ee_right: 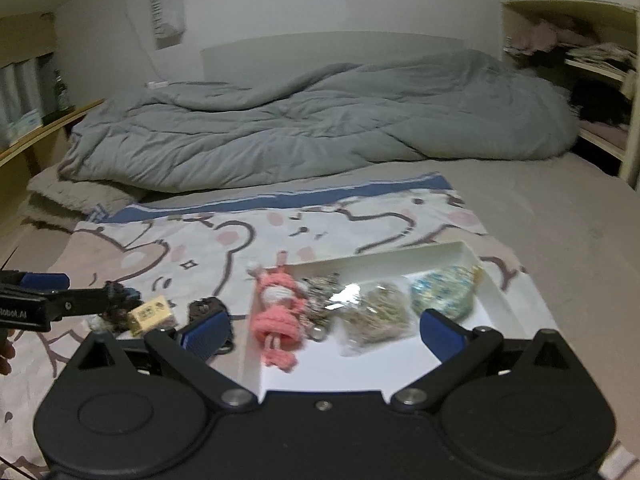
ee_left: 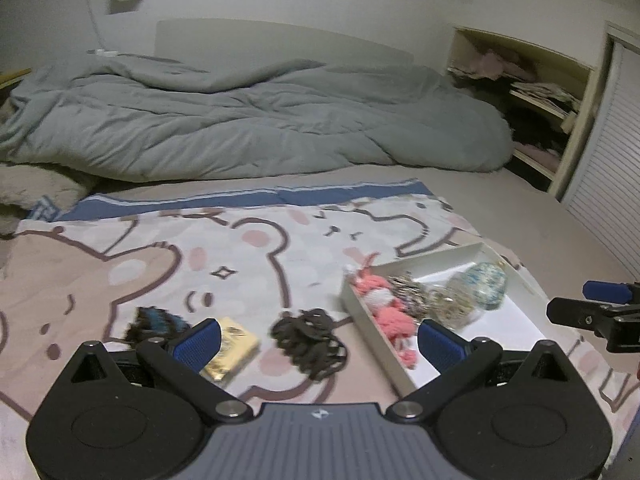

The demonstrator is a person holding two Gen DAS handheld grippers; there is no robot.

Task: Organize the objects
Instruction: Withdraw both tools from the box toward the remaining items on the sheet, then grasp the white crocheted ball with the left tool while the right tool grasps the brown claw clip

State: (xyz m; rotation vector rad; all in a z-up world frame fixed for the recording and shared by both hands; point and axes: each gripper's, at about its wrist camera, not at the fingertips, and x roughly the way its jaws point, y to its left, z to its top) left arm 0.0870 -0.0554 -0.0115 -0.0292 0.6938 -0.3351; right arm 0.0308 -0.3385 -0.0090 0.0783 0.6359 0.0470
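Note:
On the cartoon-bear blanket [ee_left: 240, 256] lie a bundle of dark hair ties [ee_left: 308, 340], a small yellow box [ee_left: 230, 350] and a dark blue-black item [ee_left: 156, 322]. My left gripper [ee_left: 320, 344] hovers just above them, open and holding nothing. To the right, a white tray [ee_left: 432, 258] contains a pink knitted doll [ee_left: 384, 308], a sparkly keychain [ee_left: 408, 292], a clear bag [ee_left: 452, 304] and a blue-green pouch [ee_left: 484, 282]. My right gripper [ee_right: 326, 334] is open over the tray's [ee_right: 380, 252] near end, above the doll [ee_right: 276, 320] and bag [ee_right: 376, 316].
A rumpled grey duvet [ee_left: 248, 120] fills the far half of the bed. Open shelves with folded clothes [ee_left: 532, 96] and a slatted door [ee_left: 608, 168] stand at the right. A wooden ledge [ee_right: 44, 128] runs along the left wall.

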